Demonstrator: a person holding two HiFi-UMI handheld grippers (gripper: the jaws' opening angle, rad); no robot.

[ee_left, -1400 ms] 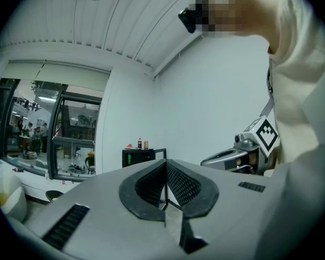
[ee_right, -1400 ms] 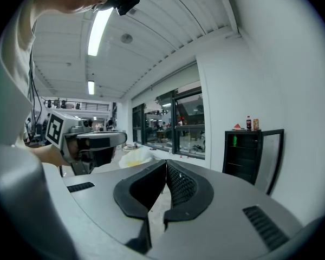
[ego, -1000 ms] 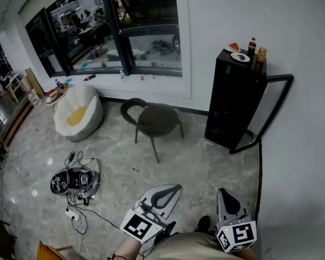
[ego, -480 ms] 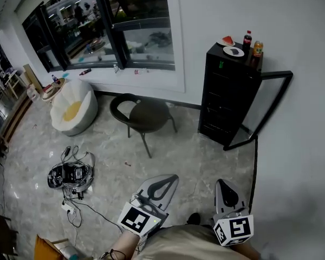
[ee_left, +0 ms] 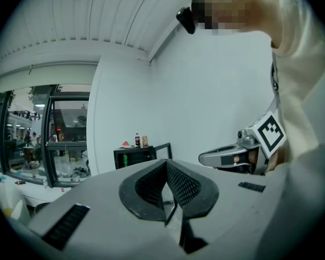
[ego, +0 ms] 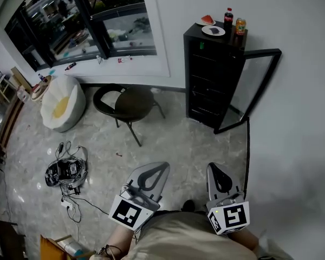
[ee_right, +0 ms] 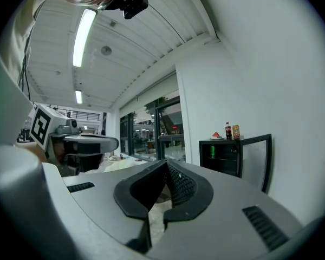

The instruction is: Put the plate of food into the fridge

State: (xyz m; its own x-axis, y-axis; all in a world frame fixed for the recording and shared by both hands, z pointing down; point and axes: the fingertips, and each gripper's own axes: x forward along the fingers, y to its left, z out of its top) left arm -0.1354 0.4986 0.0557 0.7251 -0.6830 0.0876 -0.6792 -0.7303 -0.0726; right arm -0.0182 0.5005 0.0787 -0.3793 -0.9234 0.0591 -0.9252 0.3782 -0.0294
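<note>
The plate of food (ego: 213, 30) is sitting atop the fridge (ego: 208, 85), well ahead of the closed, empty left claw (ego: 164, 166) and nearer the closed, empty right claw (ego: 213, 166).

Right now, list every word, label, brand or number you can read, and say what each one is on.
No text can be read in any view.
Labels on the dark bottle and orange drink atop the fridge: too small to read.
Cube on the left gripper and cube on the right gripper: square patterns only, no letters.
</note>
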